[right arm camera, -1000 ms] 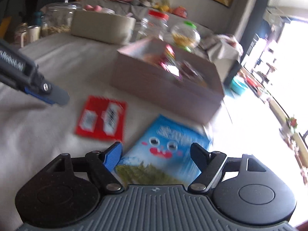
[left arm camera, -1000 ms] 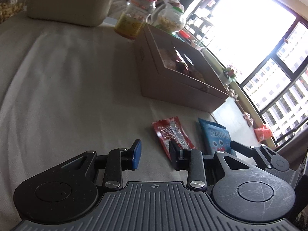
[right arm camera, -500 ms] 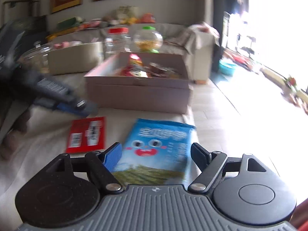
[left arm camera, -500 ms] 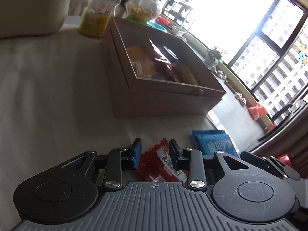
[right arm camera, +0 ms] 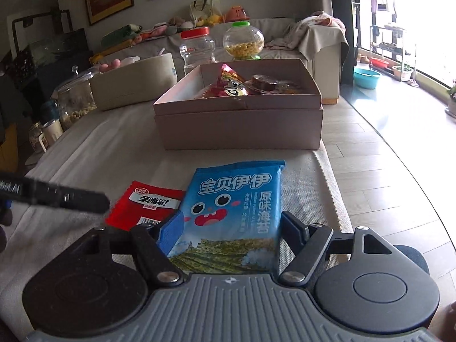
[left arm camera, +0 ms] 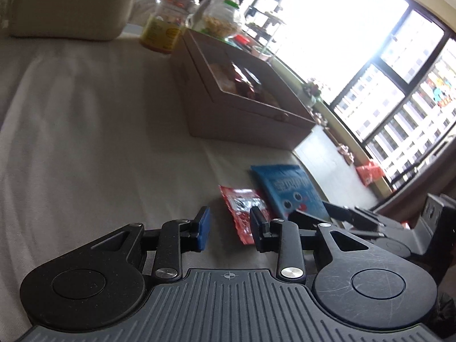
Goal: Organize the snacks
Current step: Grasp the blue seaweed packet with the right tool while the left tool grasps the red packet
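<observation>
A blue seaweed snack packet (right arm camera: 236,208) lies flat on the cloth-covered table, its near end between the fingers of my open right gripper (right arm camera: 230,228). A red snack packet (right arm camera: 148,205) lies just left of it. In the left wrist view the red packet (left arm camera: 242,208) lies ahead and slightly right of my open, empty left gripper (left arm camera: 228,228), with the blue packet (left arm camera: 287,191) to its right. A brown cardboard box (right arm camera: 239,119) holding several snacks stands beyond the packets; it also shows in the left wrist view (left arm camera: 242,114).
A beige tub (right arm camera: 134,82), a red-lidded jar (right arm camera: 196,48), a green-lidded round jar (right arm camera: 243,41) and a glass jar (right arm camera: 75,97) stand behind and left of the box. The table edge (right arm camera: 336,199) runs along the right. The left gripper's finger (right arm camera: 57,196) reaches in from the left.
The left gripper has swung back so the red packet sits ahead of its right finger rather than between the fingers. The right gripper has moved closer over the blue packet.
</observation>
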